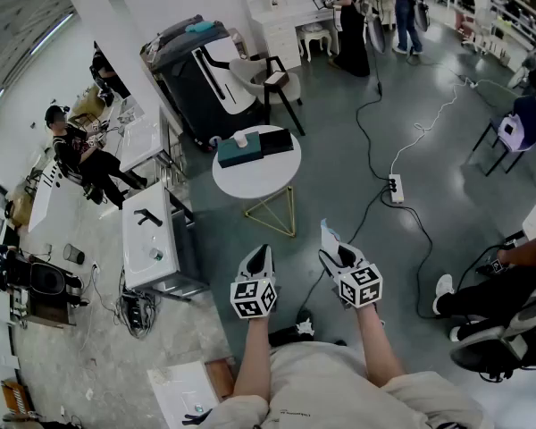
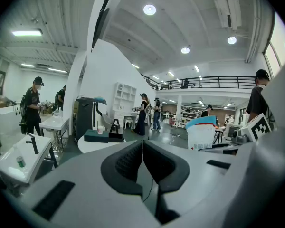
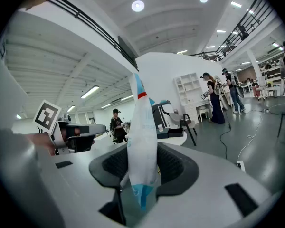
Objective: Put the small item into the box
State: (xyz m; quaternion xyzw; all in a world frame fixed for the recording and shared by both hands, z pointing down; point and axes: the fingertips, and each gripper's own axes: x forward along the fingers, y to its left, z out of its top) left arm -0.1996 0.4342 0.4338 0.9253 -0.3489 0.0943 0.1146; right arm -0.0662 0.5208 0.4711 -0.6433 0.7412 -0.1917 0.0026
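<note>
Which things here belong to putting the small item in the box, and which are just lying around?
Job: white-and-blue packet in right claw; teal box and black box on round table.
Just lying about: power strip, chair, washbasin.

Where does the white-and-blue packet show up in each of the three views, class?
Head view: the packet pokes forward out of the right gripper, just below centre.
Left gripper view: the packet stands right of centre, blue end up.
Right gripper view: the packet fills the middle, clamped between the jaws.
Shared landmark: the round white table, visible in all three.
</note>
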